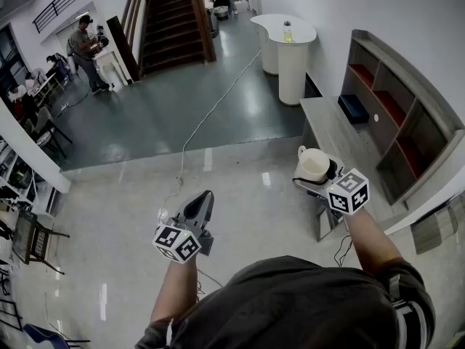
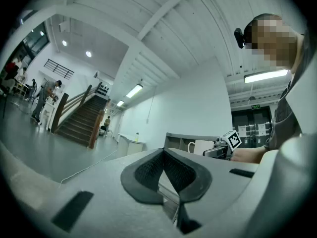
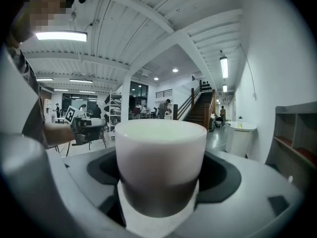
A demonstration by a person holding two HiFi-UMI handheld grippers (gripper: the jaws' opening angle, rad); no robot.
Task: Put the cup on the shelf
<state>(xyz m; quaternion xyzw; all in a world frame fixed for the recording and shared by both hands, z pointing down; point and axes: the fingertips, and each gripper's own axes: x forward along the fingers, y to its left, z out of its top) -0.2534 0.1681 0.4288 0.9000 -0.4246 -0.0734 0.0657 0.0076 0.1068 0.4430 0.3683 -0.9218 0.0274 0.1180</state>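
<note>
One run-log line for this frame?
right gripper: shut on cup | left gripper: shut, empty | shelf: cup not yet on it

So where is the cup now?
Head view, right side: the white cup is clamped in the right gripper, near the wooden bench and shelf.

Cup [image 1: 314, 164] held upright, apart from the shelf [image 1: 396, 115]
Cup white, plain, round-walled, with a small loop handle on one side; mouth up, nothing seen inside; clamped by its lower wall between the jaws of the right gripper [image 3: 161, 172]; shelf grey-framed with open compartments and red-brown boards, standing against the white wall; it lies near the cup, to its right in the head view.
</note>
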